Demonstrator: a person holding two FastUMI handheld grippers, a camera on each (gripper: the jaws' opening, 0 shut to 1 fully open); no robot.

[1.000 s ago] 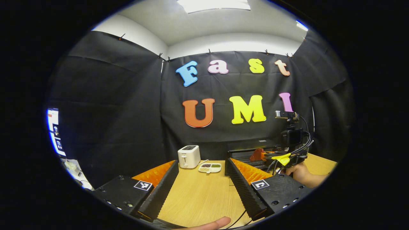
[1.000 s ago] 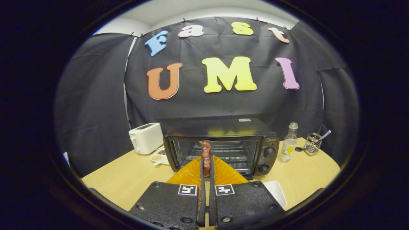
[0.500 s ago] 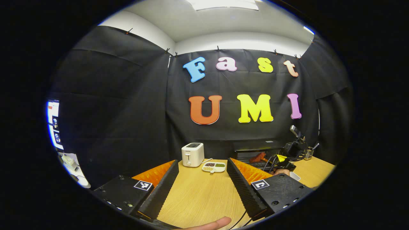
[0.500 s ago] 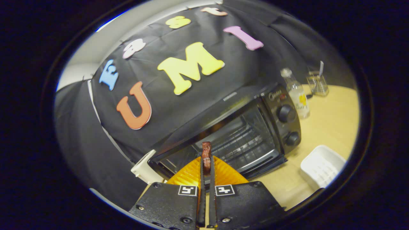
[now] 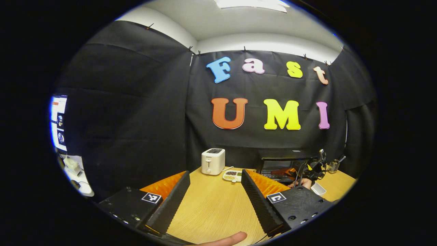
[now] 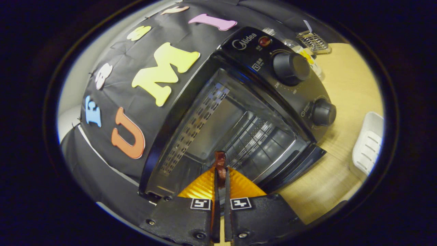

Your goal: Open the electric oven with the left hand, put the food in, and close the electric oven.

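Observation:
The black electric oven [image 6: 239, 44] stands close in the right gripper view, tilted, its door [image 6: 297, 164] folded down and its wire rack [image 6: 259, 143] showing. My right gripper [image 6: 220, 172] is shut on a thin reddish-brown piece of food [image 6: 220, 162], held at the mouth of the cavity just above the door. In the left gripper view my left gripper [image 5: 215, 174] hangs open over the wooden table [image 5: 211, 212] with nothing between its fingers. Far to its right are the oven [image 5: 283, 160] and the right gripper [image 5: 309, 171] with a hand on it.
A white toaster [image 5: 213, 161] and a small divided dish [image 5: 233, 175] stand at the table's back, left of the oven. A white tray [image 6: 368, 143] lies on the table right of the oven door. A bottle and a wire holder [image 6: 312, 39] stand beyond the oven's two knobs [image 6: 290, 68].
The right gripper has tilted and carried the food forward, from in front of the oven to its open mouth. The left gripper has drawn back from the oven, still open.

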